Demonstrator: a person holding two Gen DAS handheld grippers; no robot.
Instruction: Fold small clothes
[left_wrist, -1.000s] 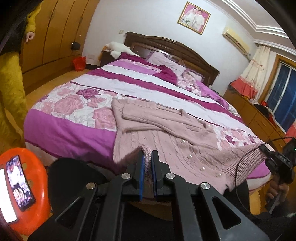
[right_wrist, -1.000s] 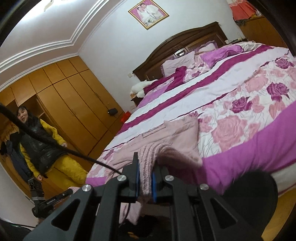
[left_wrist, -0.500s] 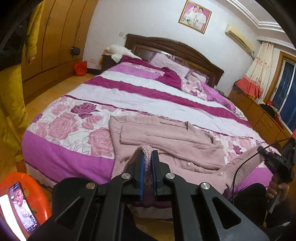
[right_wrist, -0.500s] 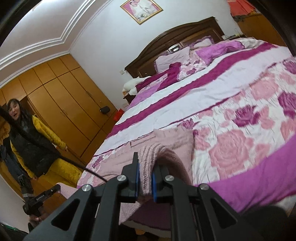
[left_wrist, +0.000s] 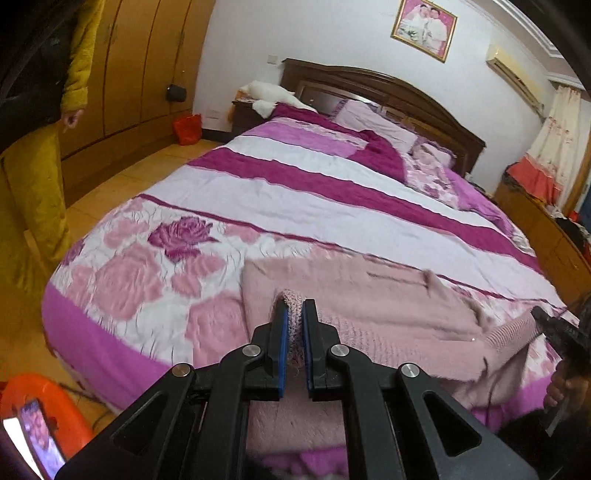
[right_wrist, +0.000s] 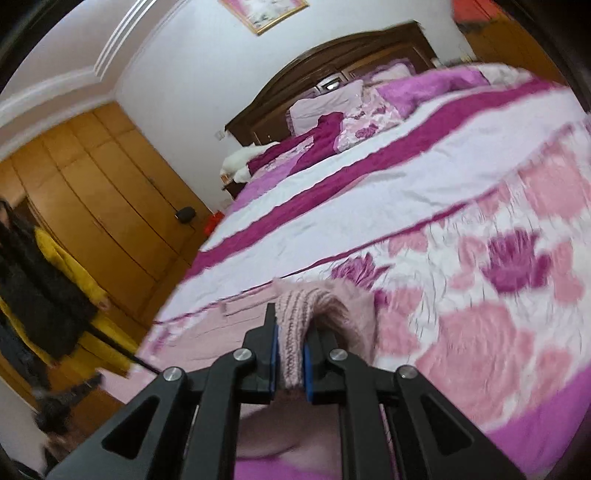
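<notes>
A pale pink knitted cardigan lies across the near end of a bed, its sleeves folded over its body. My left gripper is shut on the ribbed hem at the cardigan's left corner. My right gripper is shut on the ribbed hem at the other corner; it also shows at the right edge of the left wrist view, right gripper, with pink knit stretched to it. The lifted hem is folding forward over the cardigan.
The bed has a purple, white and rose-patterned cover and a dark wooden headboard. A person in yellow stands at the left by wooden wardrobes. An orange stool holding a phone is near the bed's corner.
Both grippers have carried the hem forward over the bed, so the lower part of the cardigan now folds over its upper part. The bed fills more of each view.
</notes>
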